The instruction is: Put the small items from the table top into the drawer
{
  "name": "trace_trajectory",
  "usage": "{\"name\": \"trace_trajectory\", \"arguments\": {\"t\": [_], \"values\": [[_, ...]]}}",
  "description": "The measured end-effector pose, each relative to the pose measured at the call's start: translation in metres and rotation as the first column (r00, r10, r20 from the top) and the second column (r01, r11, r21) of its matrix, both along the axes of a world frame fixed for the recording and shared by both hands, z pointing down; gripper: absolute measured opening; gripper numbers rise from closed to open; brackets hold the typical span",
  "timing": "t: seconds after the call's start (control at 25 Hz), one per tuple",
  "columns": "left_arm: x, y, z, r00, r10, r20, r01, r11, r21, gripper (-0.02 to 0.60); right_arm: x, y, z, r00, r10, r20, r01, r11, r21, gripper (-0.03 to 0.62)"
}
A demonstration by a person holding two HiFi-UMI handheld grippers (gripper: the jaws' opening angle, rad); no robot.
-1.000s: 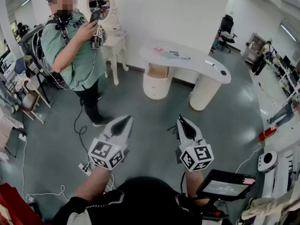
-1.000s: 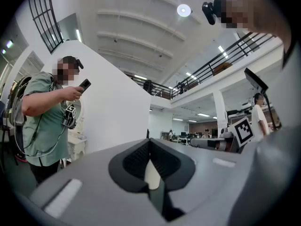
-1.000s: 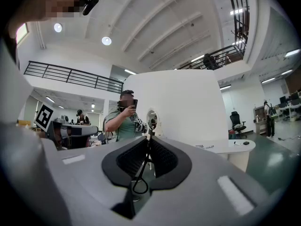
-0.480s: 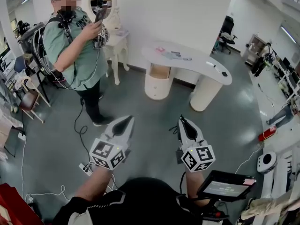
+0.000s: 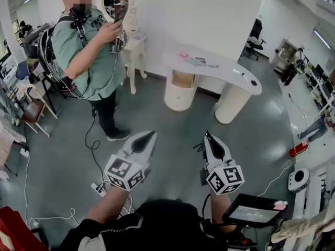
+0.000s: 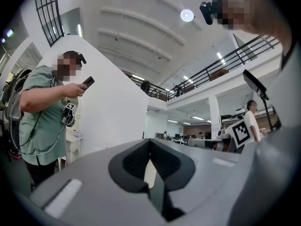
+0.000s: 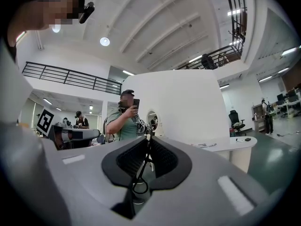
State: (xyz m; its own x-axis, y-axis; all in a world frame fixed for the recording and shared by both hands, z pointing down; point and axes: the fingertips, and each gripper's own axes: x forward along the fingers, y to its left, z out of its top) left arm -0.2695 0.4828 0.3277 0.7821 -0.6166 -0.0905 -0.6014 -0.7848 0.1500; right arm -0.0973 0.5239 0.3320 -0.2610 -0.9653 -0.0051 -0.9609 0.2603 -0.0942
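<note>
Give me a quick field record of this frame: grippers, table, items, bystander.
left gripper: jaws together, empty, over the floor
right gripper: jaws together, empty, over the floor
table: white, curved, across the room beyond both grippers
small items: on the table top, too small to identify
pedestal: under the table, tan opening near its top
bystander: green shirt, at left, holding up a phone
task: not begun

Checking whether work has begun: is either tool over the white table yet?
No, the left tool and right tool both hang above grey floor, with the white table standing farther off by the wall.
</note>
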Motion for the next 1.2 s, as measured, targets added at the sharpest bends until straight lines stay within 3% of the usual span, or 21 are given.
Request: {"name": "trace_trajectory", "arguments": {"t": [0.2,0.52,0.88,1.2], "values": [[-0.013,-0.005,0.013,0.999,0.036,0.003,-0.036,0.999,-0.008,0.0,-0.017,-0.002,0.013,1.0,0.014,-0.001,-0.014,1.0,-0.016,0.031],[0.0,-0.035,0.018,1.0,0.021,0.023,-0.02,1.0,-0.019,0.0,-0.007,-0.038,0.02,1.0,-0.019,0.017,0.019,1.0,-0.019,0.031],[0.043,-0.088,-0.003,0.998,-0.034,0.058,0.033,0.999,0.01,0.001,0.037,-0.104,0.006,0.996,-0.078,0.043,0.077,0.997,0.011,0.031],[0.07,-0.108,-0.009,0.995,-0.067,0.071,0.065,0.997,0.028,0.0,0.071,-0.128,0.001,0.994,-0.092,0.058,0.09,0.995,0.038,0.031]]}}
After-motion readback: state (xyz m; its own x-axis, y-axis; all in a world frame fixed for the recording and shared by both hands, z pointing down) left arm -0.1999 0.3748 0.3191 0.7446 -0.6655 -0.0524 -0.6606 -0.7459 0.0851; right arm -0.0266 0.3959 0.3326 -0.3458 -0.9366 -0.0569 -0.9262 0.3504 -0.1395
